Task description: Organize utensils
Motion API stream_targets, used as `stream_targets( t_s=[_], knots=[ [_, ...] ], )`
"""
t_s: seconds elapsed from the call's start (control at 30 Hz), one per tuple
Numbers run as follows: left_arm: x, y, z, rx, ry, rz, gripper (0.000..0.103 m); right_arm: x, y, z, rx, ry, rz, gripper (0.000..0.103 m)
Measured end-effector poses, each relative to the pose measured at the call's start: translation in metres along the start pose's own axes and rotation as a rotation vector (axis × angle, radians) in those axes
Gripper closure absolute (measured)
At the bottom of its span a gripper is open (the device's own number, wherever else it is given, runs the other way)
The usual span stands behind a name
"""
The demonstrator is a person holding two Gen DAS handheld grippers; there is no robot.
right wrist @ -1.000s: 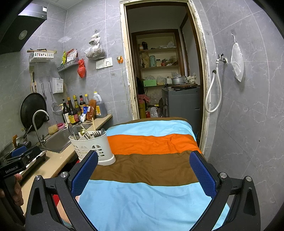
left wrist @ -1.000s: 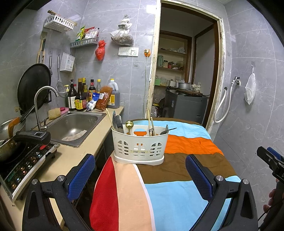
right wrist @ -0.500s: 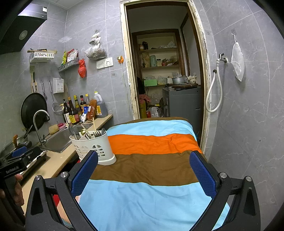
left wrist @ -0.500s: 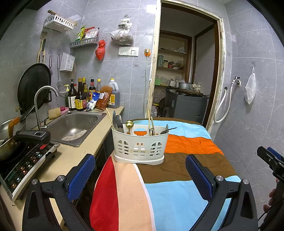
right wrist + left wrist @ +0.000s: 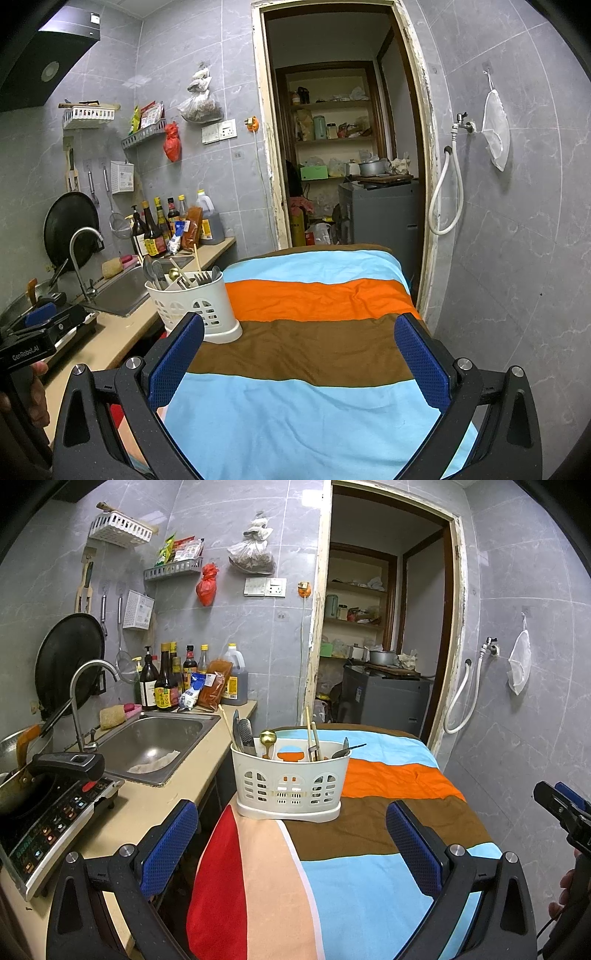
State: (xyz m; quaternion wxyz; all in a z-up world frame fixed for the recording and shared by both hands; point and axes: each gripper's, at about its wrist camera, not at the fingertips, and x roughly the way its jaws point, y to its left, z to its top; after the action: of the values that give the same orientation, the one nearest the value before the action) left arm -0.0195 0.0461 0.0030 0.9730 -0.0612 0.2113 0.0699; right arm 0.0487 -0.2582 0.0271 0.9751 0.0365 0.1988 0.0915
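Utensils already stand upright in the white caddy (image 5: 290,781), which sits on the striped cloth (image 5: 369,878) at its far left corner, right by the edge nearest the kitchen worktop (image 5: 155,805) and the sink (image 5: 151,744). We read that spot as a handy one: close to where washed cutlery would come from, yet on the cloth where both our tools can reach it.

Inside the caddy we see chopsticks (image 5: 309,727), a gold spoon (image 5: 267,738), a dark spatula (image 5: 245,733) and, in the right wrist view, a fork (image 5: 202,277). They lean outward against the rim because the holder is wide and the handles are long; which compartment each one sits in we cannot tell from here.

Our left gripper (image 5: 291,842) hangs low over the cloth, aimed straight at the caddy, its blue fingers (image 5: 168,843) spread wide and grasping nothing. We judge that this wide spread suits an approach to either the holder's body or a handle sticking up from it. Our right gripper (image 5: 299,363) is likewise released and empty, its fingers (image 5: 421,363) well apart, pointing down the middle of the cloth with the caddy off to its left. The rest of the cloth is bare, so we think any sorting will happen within the caddy or onto that free cloth.
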Motion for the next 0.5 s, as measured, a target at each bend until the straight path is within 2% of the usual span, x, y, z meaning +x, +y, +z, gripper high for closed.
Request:
stream_targets(
  t_s=[0.5],
  knots=[
    [-0.0005, -0.0001, -0.0007, -0.004, -0.002, 0.003, 0.000, -0.0002, 0.0009, -0.0002, -0.002, 0.000, -0.001, 0.002]
  ],
)
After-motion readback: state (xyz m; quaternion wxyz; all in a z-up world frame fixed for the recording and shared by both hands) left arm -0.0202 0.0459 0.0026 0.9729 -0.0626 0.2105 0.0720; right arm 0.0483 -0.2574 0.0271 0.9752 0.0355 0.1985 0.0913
